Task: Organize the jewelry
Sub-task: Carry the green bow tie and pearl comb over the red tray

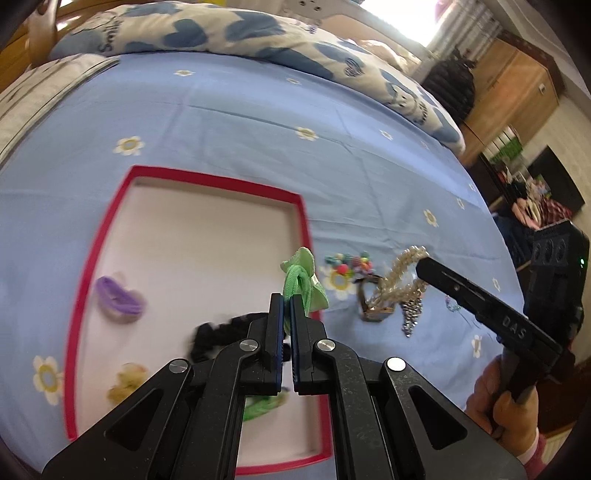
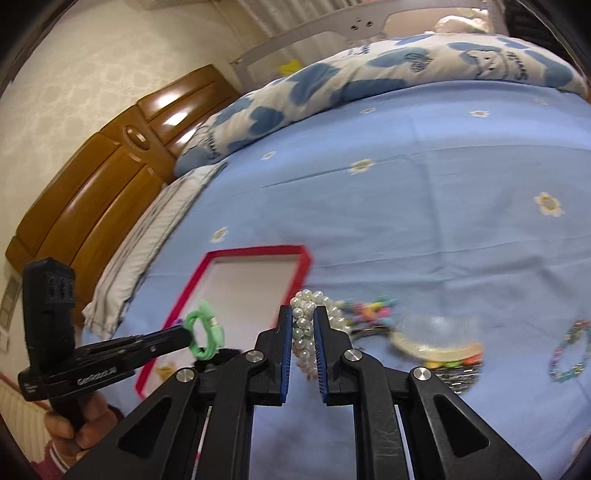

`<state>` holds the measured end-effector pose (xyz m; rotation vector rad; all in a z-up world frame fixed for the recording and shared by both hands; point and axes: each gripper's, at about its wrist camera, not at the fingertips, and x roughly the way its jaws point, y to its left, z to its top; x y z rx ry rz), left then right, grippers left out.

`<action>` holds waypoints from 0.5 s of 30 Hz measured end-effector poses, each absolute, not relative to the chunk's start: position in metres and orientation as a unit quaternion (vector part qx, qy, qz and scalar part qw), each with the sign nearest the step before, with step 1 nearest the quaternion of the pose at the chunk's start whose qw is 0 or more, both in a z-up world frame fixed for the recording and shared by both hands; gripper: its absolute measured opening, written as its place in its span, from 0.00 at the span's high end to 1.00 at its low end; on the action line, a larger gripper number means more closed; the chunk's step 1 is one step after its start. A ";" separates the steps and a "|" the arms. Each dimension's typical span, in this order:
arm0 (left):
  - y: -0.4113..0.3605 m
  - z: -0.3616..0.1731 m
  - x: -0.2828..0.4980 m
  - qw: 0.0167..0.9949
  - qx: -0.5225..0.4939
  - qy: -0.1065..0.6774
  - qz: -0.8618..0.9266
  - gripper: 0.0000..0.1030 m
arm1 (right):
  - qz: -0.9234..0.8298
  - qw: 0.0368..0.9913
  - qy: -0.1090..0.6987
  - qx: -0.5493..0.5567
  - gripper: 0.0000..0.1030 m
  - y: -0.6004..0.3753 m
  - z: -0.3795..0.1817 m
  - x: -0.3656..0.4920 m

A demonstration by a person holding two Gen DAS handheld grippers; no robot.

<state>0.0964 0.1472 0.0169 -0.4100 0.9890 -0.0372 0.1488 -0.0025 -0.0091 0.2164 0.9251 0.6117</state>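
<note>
My left gripper point(image 1: 287, 301) is shut on a green hair tie point(image 1: 304, 282) and holds it over the right rim of a red-edged white tray point(image 1: 218, 178). In the tray lie a purple hair tie point(image 1: 118, 295), a black scrunchie point(image 1: 221, 332) and a yellow piece point(image 1: 125, 382). My right gripper point(image 2: 303, 314) is shut on a pearl bracelet point(image 2: 301, 332), lifted off the blue sheet just right of the tray point(image 2: 255, 251). The right wrist view also shows the left gripper point(image 2: 188, 334) with the green hair tie point(image 2: 205, 334).
More jewelry lies on the flowered blue bedsheet point(image 2: 443, 221) right of the tray: colourful beads point(image 1: 347, 264), a silver chain point(image 1: 412, 317), a clear hair clip point(image 2: 436, 339) and a beaded bracelet point(image 2: 569, 350). A folded quilt point(image 1: 221, 29) and wooden headboard point(image 2: 92, 184) border the bed.
</note>
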 end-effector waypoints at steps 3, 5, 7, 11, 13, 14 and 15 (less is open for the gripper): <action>0.160 0.015 0.091 0.859 -0.203 0.469 -0.005 0.98 | 0.304 0.840 0.438 0.103 0.89 0.013 -0.008 0.146; 0.169 0.015 0.088 0.859 -0.209 0.467 0.003 0.98 | 0.313 0.835 0.439 0.107 0.89 0.023 -0.008 0.145; 0.178 0.016 0.085 0.860 -0.212 0.465 0.010 0.98 | 0.322 0.832 0.439 0.108 0.89 0.032 -0.006 0.144; 0.191 0.017 0.080 0.861 -0.217 0.460 0.021 0.98 | 0.336 0.829 0.435 0.104 0.89 0.049 -0.003 0.141; 0.197 0.017 0.079 0.861 -0.219 0.458 0.025 0.98 | 0.342 0.828 0.433 0.101 0.89 0.057 -0.001 0.140; 0.200 0.017 0.078 0.861 -0.220 0.457 0.027 0.98 | 0.345 0.827 0.433 0.100 0.89 0.061 0.000 0.140; 0.202 0.017 0.077 0.861 -0.220 0.457 0.029 0.98 | 0.348 0.826 0.433 0.099 0.89 0.065 0.000 0.141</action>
